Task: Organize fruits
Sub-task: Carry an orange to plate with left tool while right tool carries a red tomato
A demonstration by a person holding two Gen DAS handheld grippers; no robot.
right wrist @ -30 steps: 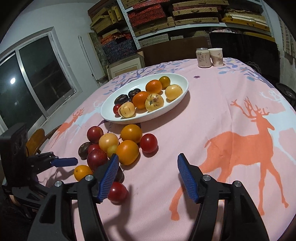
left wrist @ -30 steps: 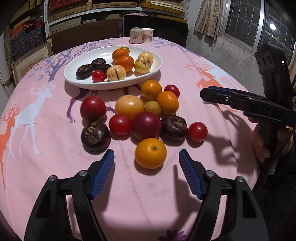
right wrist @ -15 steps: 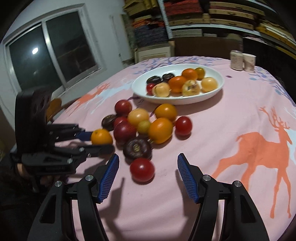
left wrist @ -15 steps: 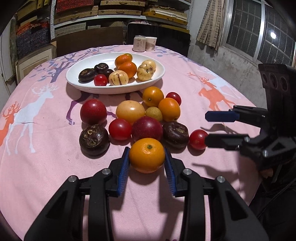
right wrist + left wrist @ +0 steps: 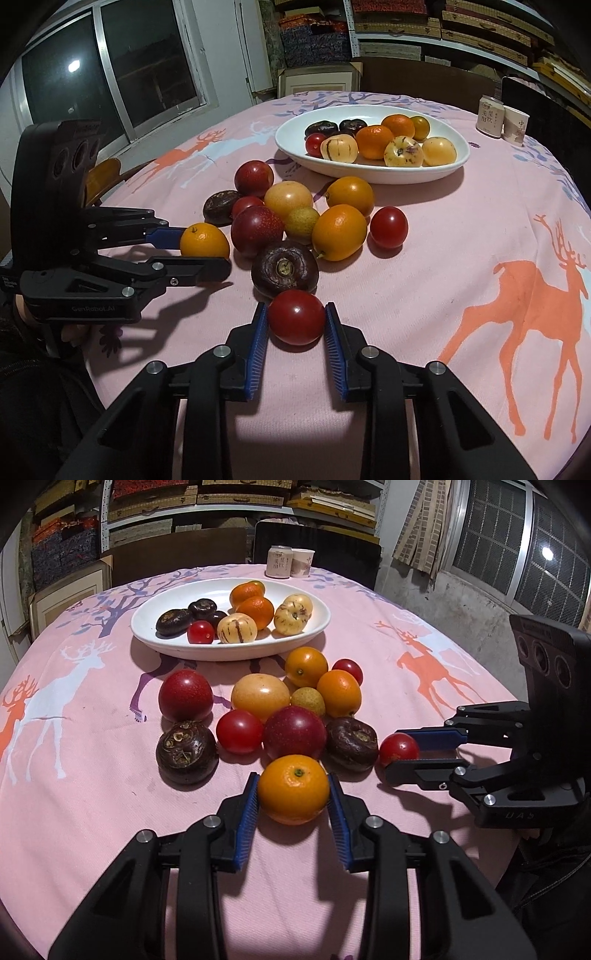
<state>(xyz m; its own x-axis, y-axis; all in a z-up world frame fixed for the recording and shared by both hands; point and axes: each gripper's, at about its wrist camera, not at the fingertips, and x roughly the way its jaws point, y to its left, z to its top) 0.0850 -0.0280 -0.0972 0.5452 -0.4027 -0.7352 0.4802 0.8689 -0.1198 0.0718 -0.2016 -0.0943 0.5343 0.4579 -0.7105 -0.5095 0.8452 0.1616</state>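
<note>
I am pinching an orange [image 5: 293,788] in my left claw [image 5: 291,814], its blue pads pressing both sides while the fruit is sitting on the pink bench [image 5: 92,812]. My right claw [image 5: 295,328] is closing on a red tomato [image 5: 296,316], pads against its sides, also down on the cloth. Both fruits are lying at the near edge of the loose pile, just beside a dark brown fruit [image 5: 284,267]. Beyond the pile, the white plate [image 5: 155,609] is holding more fruit, with a can [image 5: 279,562] and a paper cup [image 5: 302,562] standing behind it.
</note>
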